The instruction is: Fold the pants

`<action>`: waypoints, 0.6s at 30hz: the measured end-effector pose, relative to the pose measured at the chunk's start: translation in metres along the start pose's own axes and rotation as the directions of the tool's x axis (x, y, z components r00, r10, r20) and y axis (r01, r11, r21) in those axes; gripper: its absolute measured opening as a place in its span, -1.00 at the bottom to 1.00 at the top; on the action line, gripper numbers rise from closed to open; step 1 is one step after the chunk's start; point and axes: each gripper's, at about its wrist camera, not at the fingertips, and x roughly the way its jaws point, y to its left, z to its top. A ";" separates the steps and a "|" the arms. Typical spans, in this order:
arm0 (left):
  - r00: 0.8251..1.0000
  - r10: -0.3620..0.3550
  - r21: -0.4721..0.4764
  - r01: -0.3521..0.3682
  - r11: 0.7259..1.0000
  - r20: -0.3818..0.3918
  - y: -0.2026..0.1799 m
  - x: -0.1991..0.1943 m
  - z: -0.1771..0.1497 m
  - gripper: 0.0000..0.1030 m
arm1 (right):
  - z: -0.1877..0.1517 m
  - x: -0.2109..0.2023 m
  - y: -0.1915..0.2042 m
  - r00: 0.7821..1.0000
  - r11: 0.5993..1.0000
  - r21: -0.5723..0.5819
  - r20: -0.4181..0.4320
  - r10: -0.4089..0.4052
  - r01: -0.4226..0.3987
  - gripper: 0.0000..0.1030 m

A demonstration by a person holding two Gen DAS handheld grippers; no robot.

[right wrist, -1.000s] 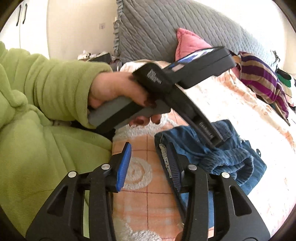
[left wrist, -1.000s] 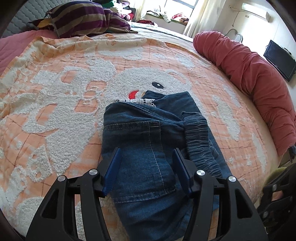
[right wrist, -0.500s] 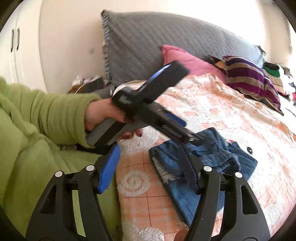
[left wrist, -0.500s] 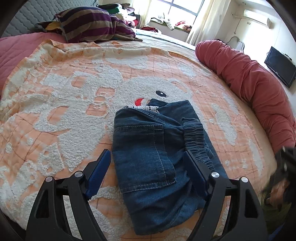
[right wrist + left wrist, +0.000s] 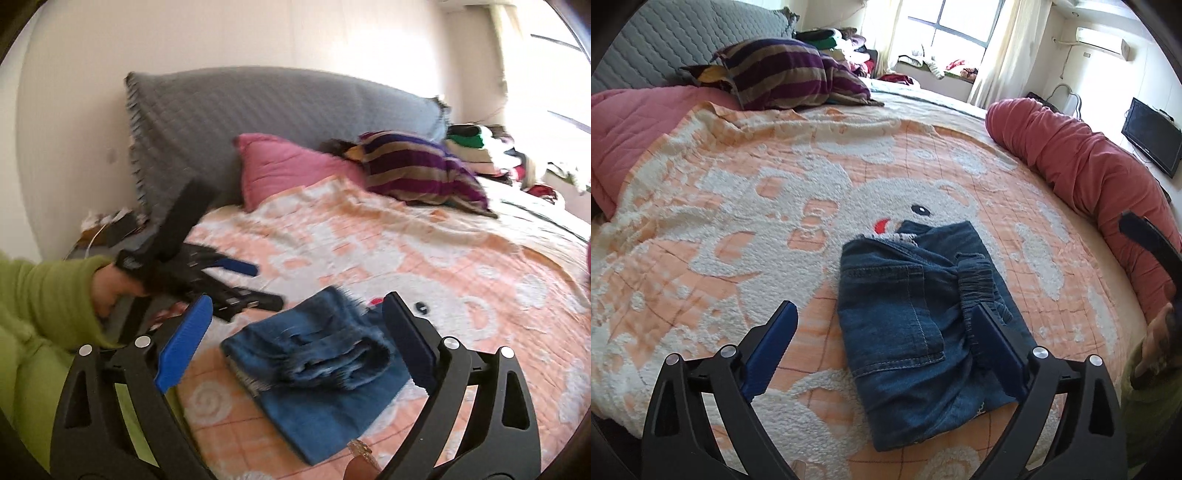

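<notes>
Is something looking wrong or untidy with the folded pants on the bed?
Slightly. The pants lie folded on the blanket, but the elastic waistband bunches up, and a white edge sticks out at the far end.

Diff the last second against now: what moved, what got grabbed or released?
Both grippers backed up and away from the folded jeans. The left gripper opened wider: its fingers were over the denim, now one is off to the side over the blanket. The right gripper also opened wider. Nothing grabbed; both are empty. The jeans stayed folded in place, as did the striped pillow.
</notes>
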 end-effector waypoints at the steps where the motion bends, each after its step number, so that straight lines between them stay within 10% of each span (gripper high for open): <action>1: 1.000 0.007 -0.003 -0.007 1.000 0.010 0.002 -0.004 0.001 0.84 | 0.001 -0.001 -0.005 1.000 1.000 0.018 0.006 -0.013 0.013 0.71; 18: 0.998 0.066 -0.059 -0.065 0.996 0.021 0.021 -0.002 -0.003 0.91 | -0.020 0.023 -0.056 0.975 0.959 0.191 -0.118 -0.191 0.211 0.80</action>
